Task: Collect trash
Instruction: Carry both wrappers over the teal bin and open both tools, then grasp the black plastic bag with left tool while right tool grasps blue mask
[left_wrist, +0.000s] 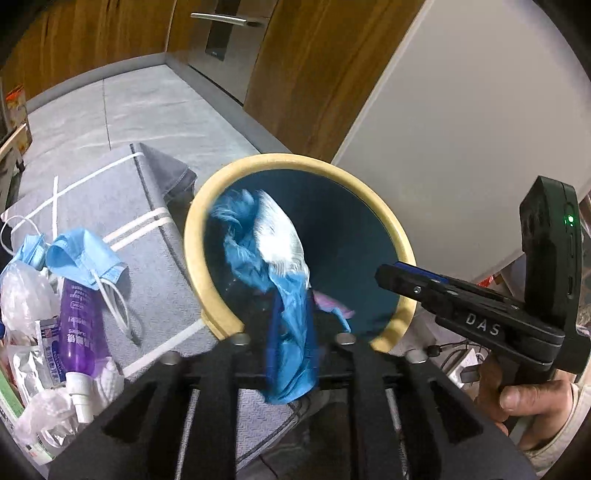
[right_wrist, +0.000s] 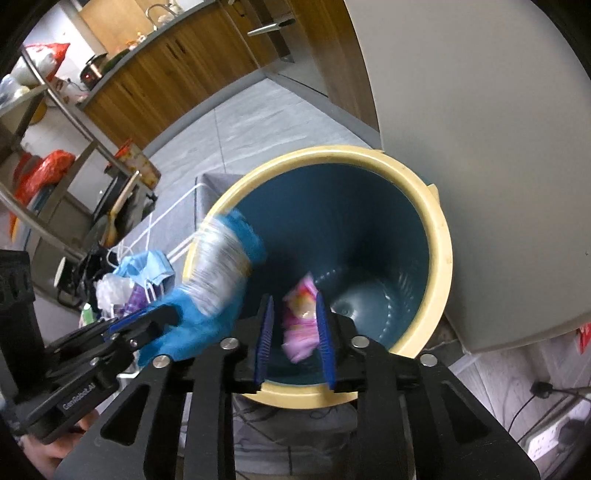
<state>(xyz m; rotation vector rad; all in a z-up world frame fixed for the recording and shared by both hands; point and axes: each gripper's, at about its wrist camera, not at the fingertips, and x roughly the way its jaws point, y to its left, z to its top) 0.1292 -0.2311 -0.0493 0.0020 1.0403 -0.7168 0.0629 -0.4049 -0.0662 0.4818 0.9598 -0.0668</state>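
A blue plastic bag (left_wrist: 284, 280), blurred, hangs lengthwise from the left hand-held gripper (left_wrist: 291, 369) with its far end over the rim of the bin (left_wrist: 195, 236); whether those jaws pinch it I cannot tell. The right hand-held gripper (right_wrist: 295, 332) stands slightly spread above the bin mouth, a pink wrapper (right_wrist: 301, 325) upright between its blue pads (right_wrist: 266, 343), not clearly pressed. Left of the bin, face masks (left_wrist: 85, 258), a purple bottle (left_wrist: 77, 325) and crumpled wrappers (left_wrist: 26, 306) lie on the grey mat (left_wrist: 155, 280)
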